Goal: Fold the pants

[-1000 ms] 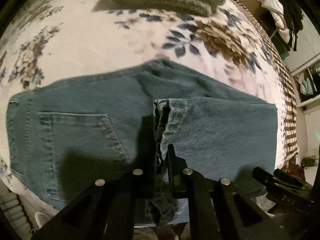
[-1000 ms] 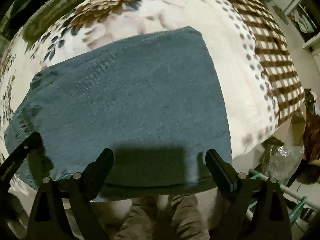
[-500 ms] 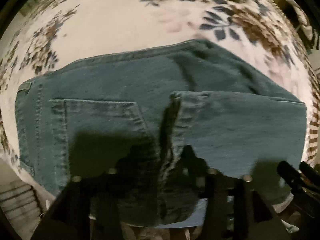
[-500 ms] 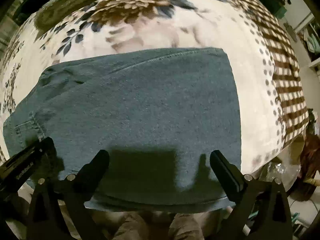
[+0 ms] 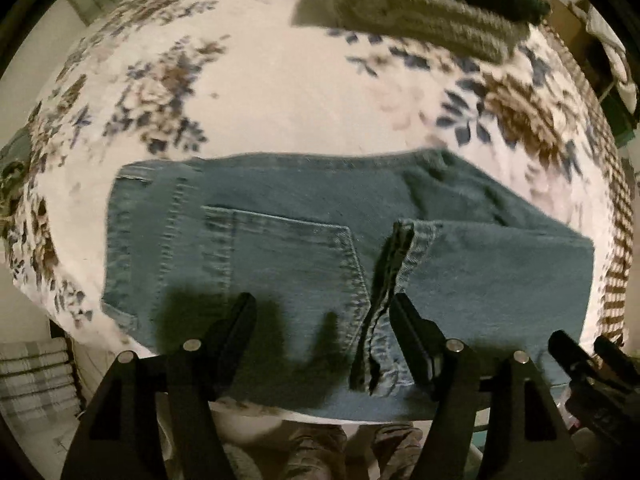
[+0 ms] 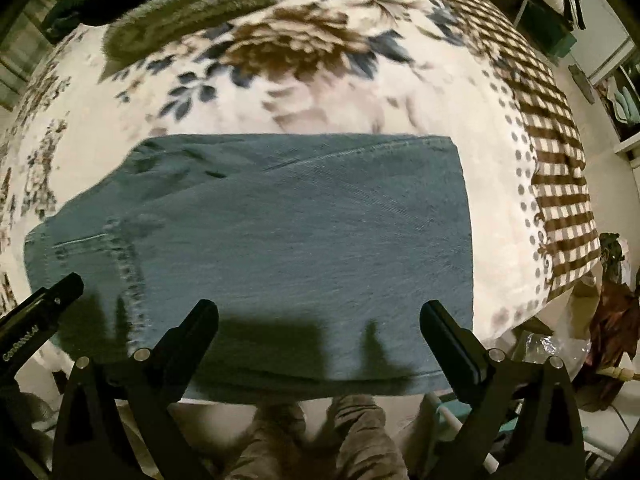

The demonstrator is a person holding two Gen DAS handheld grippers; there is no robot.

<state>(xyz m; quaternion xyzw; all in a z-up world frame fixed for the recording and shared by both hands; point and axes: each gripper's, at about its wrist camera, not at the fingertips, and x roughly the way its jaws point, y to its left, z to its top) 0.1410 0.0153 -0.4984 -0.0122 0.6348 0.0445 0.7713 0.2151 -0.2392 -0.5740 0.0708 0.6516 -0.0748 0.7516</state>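
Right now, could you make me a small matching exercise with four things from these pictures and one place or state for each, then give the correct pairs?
Column one:
1. jeans
2. left gripper
3. knitted green cloth
4. back pocket

Column two:
A. lies at the far side of the floral blanket
B. fingers apart, nothing between them
C. folded, leg hem laid back over the seat
D. faces up, beside the leg hem

Pairs: 1-C, 2-B, 3-A, 4-D
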